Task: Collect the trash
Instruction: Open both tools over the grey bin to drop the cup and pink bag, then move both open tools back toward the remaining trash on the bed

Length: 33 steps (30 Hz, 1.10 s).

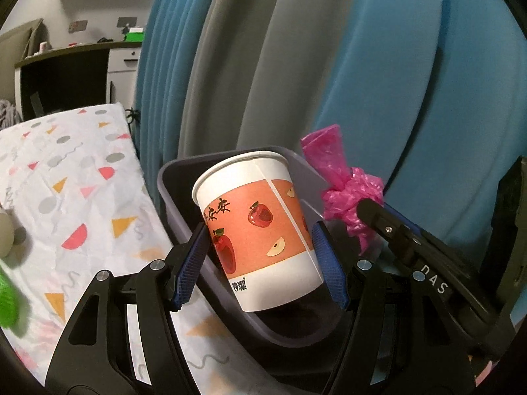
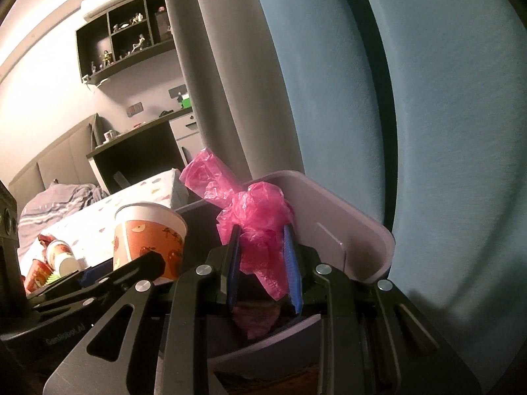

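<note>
Held at centre frame of the left wrist view: a paper cup (image 1: 260, 223), clamped across its middle between the blue ribbed pads (image 1: 189, 263) of the left gripper (image 1: 263, 256). Tilted, long axis leaning toward upper left, open mouth up and bottom hanging low over the dark hollow of a grey bin (image 1: 184, 210). Seemingly little left for this hand but to spread the jaws and let the cup drop.

Pinched at centre frame of the right wrist view: a knotted pink plastic bag (image 2: 260, 227), squeezed between the narrow-set blue pads (image 2: 291, 263) of the right gripper (image 2: 263, 263), tail dangling below the fingertips. Poised over the same bin, near its pale far rim (image 2: 362, 217) at right of frame. Both loads above the opening, side by side, cup to frame left of the bag; neither clearly nearer the bottom.

Cup: stiff smooth card, tapered, rolled lip, orange band printed with apples. Bag: thin, crinkled, glossy film, bunched into a soft lump, likely to drift or snag on a pad. Bin: smooth hard plastic, rounded corners. Beside it at lower left, a white patterned cloth (image 1: 82, 197), creased. More cups (image 2: 61, 256) at far left of the right wrist view, not yet gathered.
</note>
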Available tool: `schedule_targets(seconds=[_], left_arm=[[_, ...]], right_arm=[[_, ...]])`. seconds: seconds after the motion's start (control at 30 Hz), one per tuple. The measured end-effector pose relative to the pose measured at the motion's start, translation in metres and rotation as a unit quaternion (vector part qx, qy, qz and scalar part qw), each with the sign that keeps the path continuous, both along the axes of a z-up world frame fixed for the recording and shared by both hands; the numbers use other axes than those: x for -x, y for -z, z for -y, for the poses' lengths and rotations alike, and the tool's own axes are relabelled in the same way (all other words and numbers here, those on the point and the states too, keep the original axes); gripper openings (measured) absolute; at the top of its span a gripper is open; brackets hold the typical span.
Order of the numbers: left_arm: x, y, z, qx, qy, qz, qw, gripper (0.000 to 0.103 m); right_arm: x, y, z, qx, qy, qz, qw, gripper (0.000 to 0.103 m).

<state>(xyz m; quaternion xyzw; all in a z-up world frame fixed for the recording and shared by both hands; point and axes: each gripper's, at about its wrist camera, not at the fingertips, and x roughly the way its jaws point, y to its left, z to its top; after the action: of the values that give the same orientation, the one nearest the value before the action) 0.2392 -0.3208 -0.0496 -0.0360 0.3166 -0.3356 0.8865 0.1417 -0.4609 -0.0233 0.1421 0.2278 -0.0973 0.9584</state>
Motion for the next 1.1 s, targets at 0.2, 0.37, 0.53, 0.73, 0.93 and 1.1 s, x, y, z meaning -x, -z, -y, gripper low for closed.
schedule_targets(seconds=[0.2, 0.37, 0.53, 0.73, 0.93, 1.1], left_arm=[[-0.003, 0.008, 0.008, -0.006, 0.018, -0.007, 0.9998, 0.064], [-0.007, 0.013, 0.012, -0.009, 0.025, -0.017, 0.9995, 0.064], [-0.008, 0.017, 0.014, -0.01, 0.03, -0.026, 0.9992, 0.065], [-0.009, 0.016, 0.014, -0.009, 0.027, -0.025, 0.9993, 0.067], [-0.012, 0.015, 0.005, -0.005, 0.011, -0.032, 0.9994, 0.08], [-0.007, 0.009, -0.011, -0.004, -0.008, -0.036, 0.9993, 0.081]], right_arm=[[-0.005, 0.005, 0.003, -0.004, 0.002, -0.012, 1.0, 0.026], [-0.006, 0.008, 0.008, -0.013, 0.004, -0.019, 1.0, 0.027], [-0.007, 0.011, 0.014, -0.021, 0.007, -0.022, 1.0, 0.027], [-0.007, 0.012, 0.015, -0.025, 0.006, -0.022, 0.999, 0.032], [-0.002, 0.007, 0.02, -0.03, 0.011, -0.015, 0.999, 0.035], [0.011, -0.004, 0.02, -0.032, 0.017, 0.004, 0.999, 0.05]])
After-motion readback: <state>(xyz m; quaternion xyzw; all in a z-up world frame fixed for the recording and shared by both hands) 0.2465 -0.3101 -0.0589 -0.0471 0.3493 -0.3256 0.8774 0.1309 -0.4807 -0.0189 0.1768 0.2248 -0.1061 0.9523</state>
